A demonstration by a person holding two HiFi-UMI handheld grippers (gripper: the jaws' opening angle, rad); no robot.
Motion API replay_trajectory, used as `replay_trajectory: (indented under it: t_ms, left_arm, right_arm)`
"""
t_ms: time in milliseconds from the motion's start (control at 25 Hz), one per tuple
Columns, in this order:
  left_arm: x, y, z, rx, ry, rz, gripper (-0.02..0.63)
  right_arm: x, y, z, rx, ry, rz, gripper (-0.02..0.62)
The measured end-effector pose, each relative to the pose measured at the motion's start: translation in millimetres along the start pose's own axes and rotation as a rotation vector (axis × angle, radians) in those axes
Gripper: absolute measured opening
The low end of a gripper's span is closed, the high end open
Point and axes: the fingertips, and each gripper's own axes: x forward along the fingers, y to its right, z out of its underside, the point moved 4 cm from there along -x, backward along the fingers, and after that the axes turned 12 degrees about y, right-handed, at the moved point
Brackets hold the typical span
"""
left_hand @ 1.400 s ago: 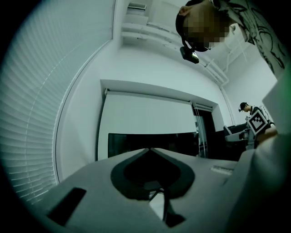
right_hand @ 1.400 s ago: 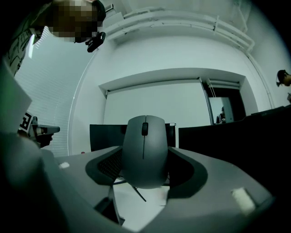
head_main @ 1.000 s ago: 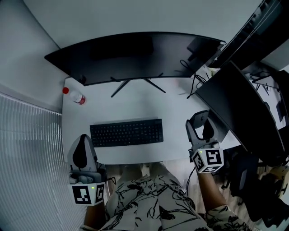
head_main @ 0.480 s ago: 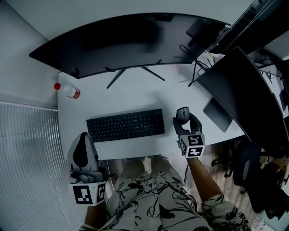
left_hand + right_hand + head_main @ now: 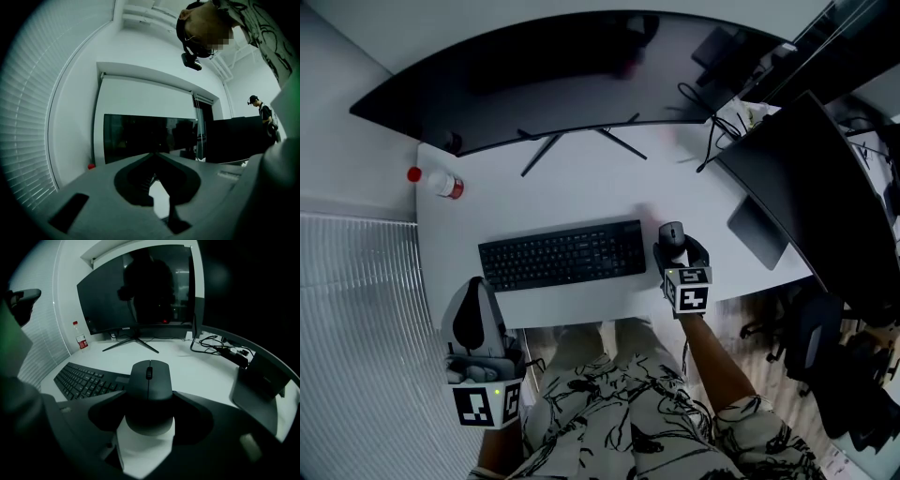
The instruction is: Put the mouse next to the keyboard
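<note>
**Mouse held next to the keyboard**

Head view: The mouse [image 5: 672, 232] is on the table [image 5: 581, 192], just beside the right end of the keyboard [image 5: 562, 255] and near the front edge. The right gripper [image 5: 682, 247] has one jaw on each side of it. The left gripper [image 5: 473, 317] is by the table's front left corner, well apart from the mouse.

Left gripper view: Its jaws are closed, tips together, with nothing between them.

Right gripper view: The mouse fills the gap between the jaws, and both jaws press on its sides. Its front pokes out past the jaw tips, toward the monitor [image 5: 136, 291].
</note>
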Motion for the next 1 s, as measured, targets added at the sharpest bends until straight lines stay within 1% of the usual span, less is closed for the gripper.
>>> replay_trajectory:
  t_ms: [320, 480, 1000]
  left_arm:
    - [2, -7, 10, -0.003, -0.022, 0.002, 0.002]
    - [4, -10, 15, -0.008, -0.036, 0.003, 0.001]
    - [13, -20, 25, -0.018, -0.057, -0.003, 0.002]
  right_arm:
    - [17, 3, 16, 0.032, -0.09, 0.032, 0.302]
    - [23, 4, 18, 0.049, -0.119, 0.042, 0.302]
    - [43, 3, 18, 0.041, -0.139, 0.049, 0.302]
